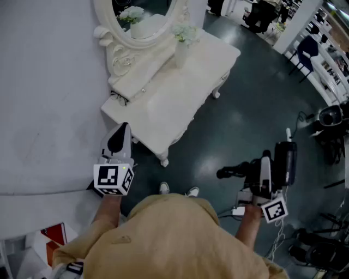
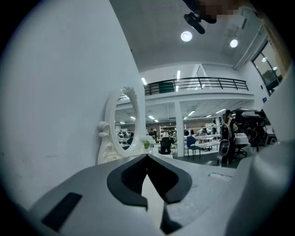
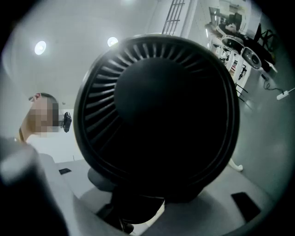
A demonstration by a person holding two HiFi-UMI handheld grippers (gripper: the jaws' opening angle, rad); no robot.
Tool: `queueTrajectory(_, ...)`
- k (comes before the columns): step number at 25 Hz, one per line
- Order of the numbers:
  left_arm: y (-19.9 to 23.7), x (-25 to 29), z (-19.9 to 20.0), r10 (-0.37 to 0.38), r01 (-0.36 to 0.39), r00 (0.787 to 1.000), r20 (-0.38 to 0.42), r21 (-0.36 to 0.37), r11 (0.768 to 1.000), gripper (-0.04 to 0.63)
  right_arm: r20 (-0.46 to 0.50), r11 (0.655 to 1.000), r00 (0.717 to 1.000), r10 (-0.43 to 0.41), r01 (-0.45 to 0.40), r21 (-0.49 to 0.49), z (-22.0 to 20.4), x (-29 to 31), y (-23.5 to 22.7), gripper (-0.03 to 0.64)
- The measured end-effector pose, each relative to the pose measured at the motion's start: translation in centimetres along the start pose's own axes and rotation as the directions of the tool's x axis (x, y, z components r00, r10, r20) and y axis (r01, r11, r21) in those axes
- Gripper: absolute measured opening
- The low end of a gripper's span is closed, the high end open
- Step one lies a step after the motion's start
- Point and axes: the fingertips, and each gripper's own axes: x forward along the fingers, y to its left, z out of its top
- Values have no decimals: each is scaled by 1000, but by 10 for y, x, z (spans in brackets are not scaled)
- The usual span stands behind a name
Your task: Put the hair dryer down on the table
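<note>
Two grippers face the white table [image 1: 163, 103]. The left gripper [image 1: 122, 133], at its near corner, is closed on nothing. The right gripper [image 1: 265, 166], well off to the table's right, has its jaws half-spread around the black hair dryer [image 1: 284, 158]. This looks like the carrying step; next, the dryer needs bringing over the tabletop and lowering.

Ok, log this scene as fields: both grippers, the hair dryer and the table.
left gripper: fingers together, empty
right gripper: shut on hair dryer
hair dryer: black, held up over the floor, not on the table
table: white, ahead of the person; bears mirror, vase, glasses
</note>
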Motion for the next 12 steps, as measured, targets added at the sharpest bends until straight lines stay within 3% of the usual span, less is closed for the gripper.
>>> queueTrajectory(12,-18,-8,3,-38,38,999,5,11,999,3,-30,1000,999,28,-28,-10,-13,4,17,256)
